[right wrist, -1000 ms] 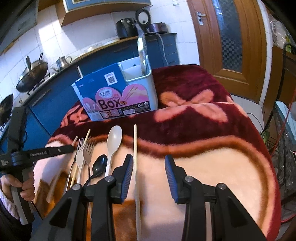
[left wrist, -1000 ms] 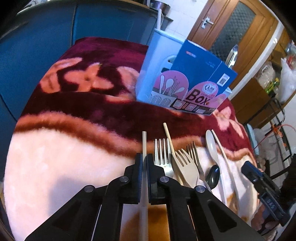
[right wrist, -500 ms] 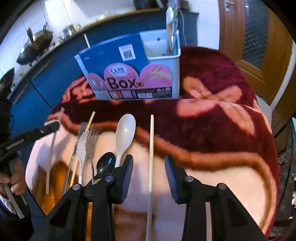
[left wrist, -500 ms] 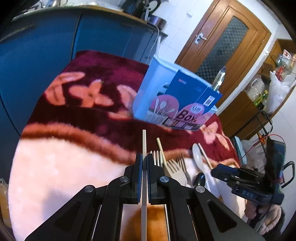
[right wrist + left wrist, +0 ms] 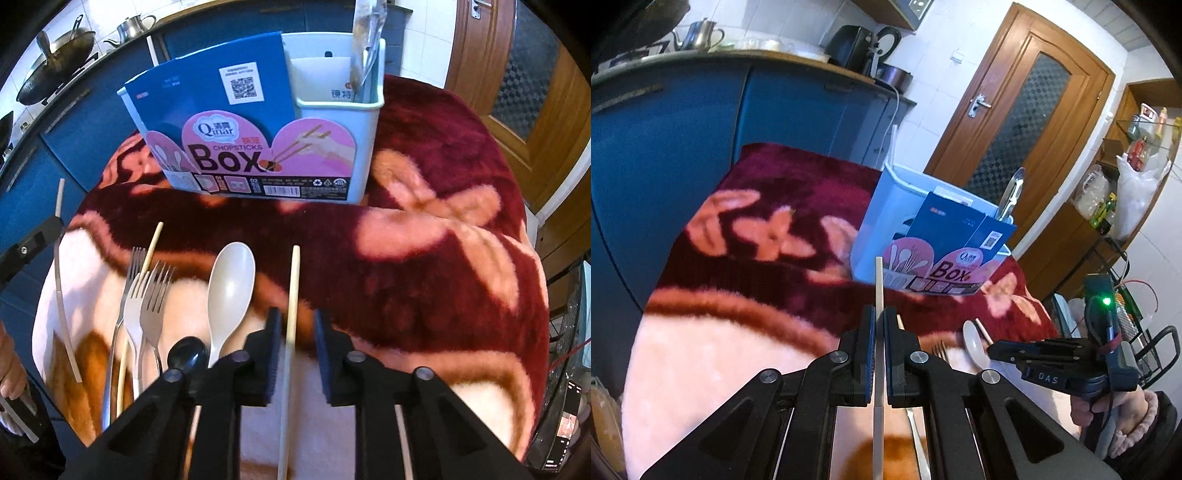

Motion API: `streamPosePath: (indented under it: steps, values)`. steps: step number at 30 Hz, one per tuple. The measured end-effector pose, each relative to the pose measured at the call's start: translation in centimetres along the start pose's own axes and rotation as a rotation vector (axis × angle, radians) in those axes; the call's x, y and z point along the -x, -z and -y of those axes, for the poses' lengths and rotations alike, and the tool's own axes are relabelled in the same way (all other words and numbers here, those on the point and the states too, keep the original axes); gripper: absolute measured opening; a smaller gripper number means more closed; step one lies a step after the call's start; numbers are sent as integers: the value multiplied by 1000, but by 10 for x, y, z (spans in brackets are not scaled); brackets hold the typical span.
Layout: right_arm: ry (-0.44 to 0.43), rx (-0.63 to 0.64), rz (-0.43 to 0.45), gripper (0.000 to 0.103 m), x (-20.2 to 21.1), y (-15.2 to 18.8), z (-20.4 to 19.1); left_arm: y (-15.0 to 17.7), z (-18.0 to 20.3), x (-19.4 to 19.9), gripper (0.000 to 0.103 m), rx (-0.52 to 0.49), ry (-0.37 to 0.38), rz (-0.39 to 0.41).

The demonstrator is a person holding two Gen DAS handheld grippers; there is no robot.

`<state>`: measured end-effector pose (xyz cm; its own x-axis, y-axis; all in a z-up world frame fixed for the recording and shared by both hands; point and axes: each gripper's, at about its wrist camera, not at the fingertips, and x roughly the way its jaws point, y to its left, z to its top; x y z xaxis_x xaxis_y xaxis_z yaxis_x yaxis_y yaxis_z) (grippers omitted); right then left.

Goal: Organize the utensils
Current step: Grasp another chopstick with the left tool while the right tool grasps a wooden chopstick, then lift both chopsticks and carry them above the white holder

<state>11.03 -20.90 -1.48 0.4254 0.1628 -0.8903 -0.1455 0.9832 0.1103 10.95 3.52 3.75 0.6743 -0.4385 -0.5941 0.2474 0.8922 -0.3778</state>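
My left gripper (image 5: 879,321) is shut on a pale chopstick (image 5: 878,280) and holds it above the blanket, pointing at the pale blue utensil box (image 5: 886,206). My right gripper (image 5: 293,325) is open, its jaws either side of a second chopstick (image 5: 292,295) that lies on the blanket. Left of it lie a cream spoon (image 5: 229,291), a black spoon (image 5: 186,356), two forks (image 5: 147,306) and a further chopstick (image 5: 147,258). The box (image 5: 332,122) has a blue "Chopsticks Box" label card (image 5: 236,110) and a metal utensil (image 5: 364,44) standing in it.
A dark red and pink plush blanket (image 5: 424,258) covers the table. Blue kitchen cabinets (image 5: 683,140) stand behind, with a wok (image 5: 55,74) and a kettle (image 5: 698,33) on the counter. A wooden door (image 5: 1027,122) is at the back right, a wire rack (image 5: 1137,332) to the right.
My left gripper has lifted the chopstick up off the blanket and tilted toward the box. My right gripper has moved forward and lower, so its open jaws now straddle the lying chopstick.
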Motion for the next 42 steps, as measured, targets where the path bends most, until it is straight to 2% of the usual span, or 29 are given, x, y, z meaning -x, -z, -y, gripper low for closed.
streamPosePath:
  steps: [1, 2, 8, 13, 19, 25, 29, 34, 42]
  values:
    - [6, 9, 7, 9, 0, 0, -1, 0, 1, 1, 4, -5, -1, 7]
    - [8, 14, 11, 8, 1, 0, -2, -1, 3, 2, 4, -13, -4, 17]
    - [-32, -11, 91, 6, 10, 6, -3, -8, 15, 6, 4, -54, -12, 68]
    - [-77, -73, 235, 6, 38, 20, 10, -17, 24, 10, 4, -73, -11, 104]
    - [-68, -104, 410, 6, 67, 32, 10, -32, 37, 19, 4, -92, -6, 172]
    - [-39, -117, 595, 6, 103, 30, 8, -48, 50, 24, 4, -115, -16, 219]
    - [-24, -128, 673, 6, 117, 26, 12, -63, 58, 28, 4, -128, -28, 266]
    - [-30, -150, 719, 6, 124, 21, 18, -83, 64, 32, 4, -121, -24, 331]
    - [-30, -181, 747, 6, 124, 18, 26, -116, 77, 39, 4, -129, -47, 507]
